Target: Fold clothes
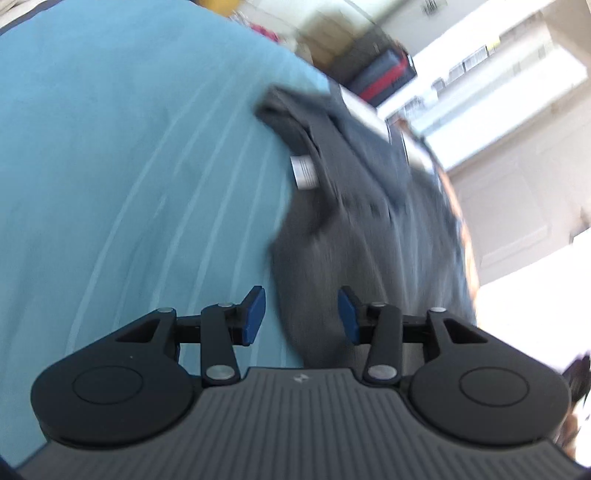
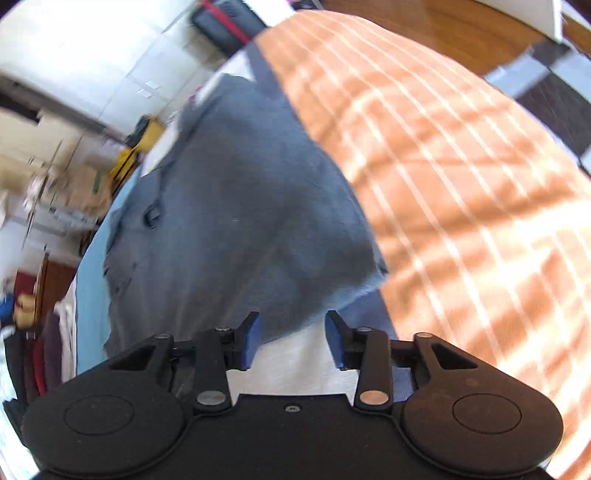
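A wooden floor [image 2: 436,26] is seen beyond the bed's far edge, white cabinet doors [image 2: 122,74] are lit brightly, and cardboard boxes [image 2: 77,181] are stacked by the wall, blurred.

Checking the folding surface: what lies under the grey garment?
The grey garment rests on a light blue sheet and an orange striped blanket. Whatever lies directly beneath it is covered.

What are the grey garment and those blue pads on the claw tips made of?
The grey garment looks like soft matte cotton-type cloth: it drapes, creases, and shows stitched seams. The blue pads on the left gripper look like smooth rubber or soft plastic; blur leaves that open.
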The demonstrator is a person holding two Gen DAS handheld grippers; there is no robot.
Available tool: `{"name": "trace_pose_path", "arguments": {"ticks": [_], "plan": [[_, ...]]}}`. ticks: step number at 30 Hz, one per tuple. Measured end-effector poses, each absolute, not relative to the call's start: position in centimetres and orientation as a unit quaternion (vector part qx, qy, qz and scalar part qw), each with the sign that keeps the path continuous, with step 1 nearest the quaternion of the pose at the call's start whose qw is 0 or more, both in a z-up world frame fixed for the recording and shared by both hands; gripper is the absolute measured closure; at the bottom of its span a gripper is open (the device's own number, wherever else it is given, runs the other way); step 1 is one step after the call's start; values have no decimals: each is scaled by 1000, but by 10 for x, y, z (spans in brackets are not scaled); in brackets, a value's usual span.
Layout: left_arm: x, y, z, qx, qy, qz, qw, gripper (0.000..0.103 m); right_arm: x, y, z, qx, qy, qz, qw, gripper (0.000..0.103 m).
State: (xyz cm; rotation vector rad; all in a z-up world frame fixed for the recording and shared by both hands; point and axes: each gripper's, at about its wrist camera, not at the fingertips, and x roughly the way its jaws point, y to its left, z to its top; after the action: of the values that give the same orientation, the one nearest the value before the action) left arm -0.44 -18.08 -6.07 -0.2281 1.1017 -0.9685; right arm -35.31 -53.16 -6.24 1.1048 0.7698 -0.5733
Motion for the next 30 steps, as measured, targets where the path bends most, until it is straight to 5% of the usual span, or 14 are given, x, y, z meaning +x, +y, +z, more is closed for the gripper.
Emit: {"name": "trace_pose_path", "arguments": {"ticks": [9,13,14,16,21,25,30], "plan": [[39,-206,-104,-140,486,-438,743,58,-367,-545,-93,548,268,-290,738,48],[46,-211,-119,-211,491,-419,734,58,-351,-545,-97,497,259,-268,784,29],[47,-213,-120,-217,492,-414,735,62,-348,-544,-98,484,256,-268,792,28],[50,-217,-122,-224,494,-403,737,92,-343,-543,-96,459,253,-269,808,29],[36,-216,-112,-214,472,-390,761,98,-338,-542,-83,419,237,-273,833,41],[18,-200,-77,-223,418,-401,784,98,-334,-540,-72,376,240,-273,852,97],[-7,-186,-54,-207,410,-367,809,98,-342,-536,-62,329,246,-314,856,101]]}}
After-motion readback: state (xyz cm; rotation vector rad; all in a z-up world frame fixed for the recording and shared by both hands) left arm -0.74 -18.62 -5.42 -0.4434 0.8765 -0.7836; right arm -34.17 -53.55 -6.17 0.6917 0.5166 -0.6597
